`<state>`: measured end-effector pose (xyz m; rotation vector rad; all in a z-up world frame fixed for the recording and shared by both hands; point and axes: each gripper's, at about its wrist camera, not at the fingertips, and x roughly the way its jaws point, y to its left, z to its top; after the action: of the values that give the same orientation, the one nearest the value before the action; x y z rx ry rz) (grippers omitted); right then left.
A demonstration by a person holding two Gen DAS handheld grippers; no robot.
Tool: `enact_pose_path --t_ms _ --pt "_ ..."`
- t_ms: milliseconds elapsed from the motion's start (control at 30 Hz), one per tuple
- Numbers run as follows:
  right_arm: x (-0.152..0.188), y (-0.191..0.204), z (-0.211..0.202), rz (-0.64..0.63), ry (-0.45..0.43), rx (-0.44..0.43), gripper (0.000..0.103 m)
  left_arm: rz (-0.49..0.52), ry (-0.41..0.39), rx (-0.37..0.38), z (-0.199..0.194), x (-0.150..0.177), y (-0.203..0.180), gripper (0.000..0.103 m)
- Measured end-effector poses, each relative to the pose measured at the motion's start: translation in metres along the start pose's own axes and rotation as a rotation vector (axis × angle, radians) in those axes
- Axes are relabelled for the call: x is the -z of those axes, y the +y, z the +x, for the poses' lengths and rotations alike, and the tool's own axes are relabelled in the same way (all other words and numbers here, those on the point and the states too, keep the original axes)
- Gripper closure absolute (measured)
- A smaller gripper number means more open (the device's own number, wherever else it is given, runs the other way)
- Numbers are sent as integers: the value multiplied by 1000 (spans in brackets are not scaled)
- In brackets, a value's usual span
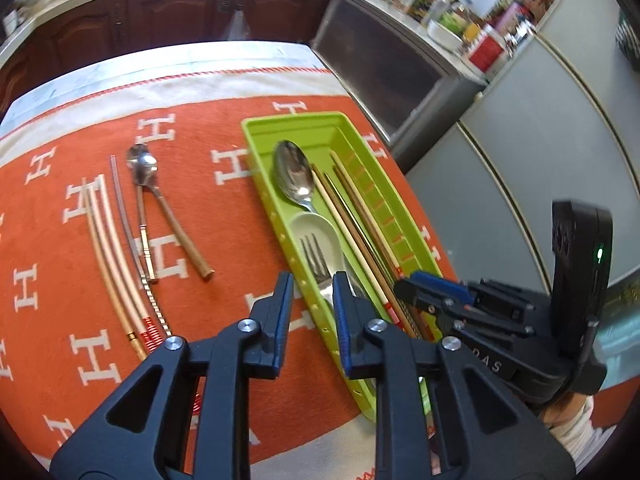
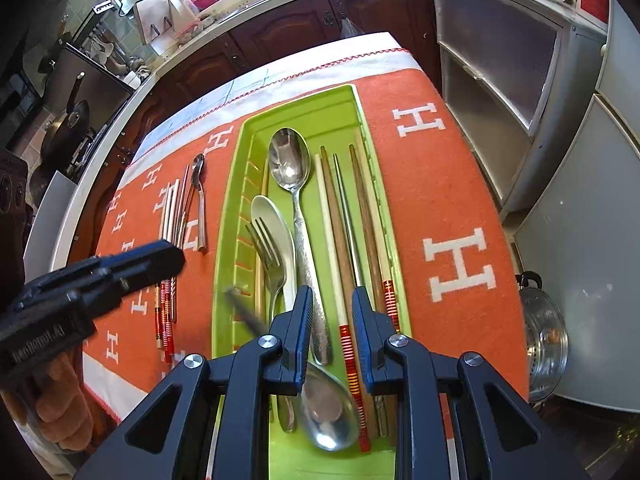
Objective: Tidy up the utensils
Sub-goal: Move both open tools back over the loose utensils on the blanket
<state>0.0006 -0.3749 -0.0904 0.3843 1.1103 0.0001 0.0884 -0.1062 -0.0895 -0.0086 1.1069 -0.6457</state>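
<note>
left wrist view: orange cloth (image 1: 224,240) on kitchen table, green tray (image 1: 280,128), both tools' jaws apart, empty

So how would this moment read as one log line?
left gripper: open, empty | right gripper: open, empty, over green tray | loose utensils: on cloth

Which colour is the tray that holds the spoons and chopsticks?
Lime green tray, clearest in the right wrist view.
</note>
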Motion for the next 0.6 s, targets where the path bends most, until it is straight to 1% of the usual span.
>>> enact_pose_path --t_ms 67,267,467,600 --pt "2 3 -1 -9 -1 5 83 -22 -13 -8 -6 1 8 86" --pt "5 12 -2 -30 6 0 83 -72 -17 -29 -14 9 28 86" --pt "8 25 -1 -51 16 -5 83 -122 -16 -47 -23 30 52 86" --pt "8 34 -2 -65 21 -9 83 -176 -20 -56 -31 45 75 86"
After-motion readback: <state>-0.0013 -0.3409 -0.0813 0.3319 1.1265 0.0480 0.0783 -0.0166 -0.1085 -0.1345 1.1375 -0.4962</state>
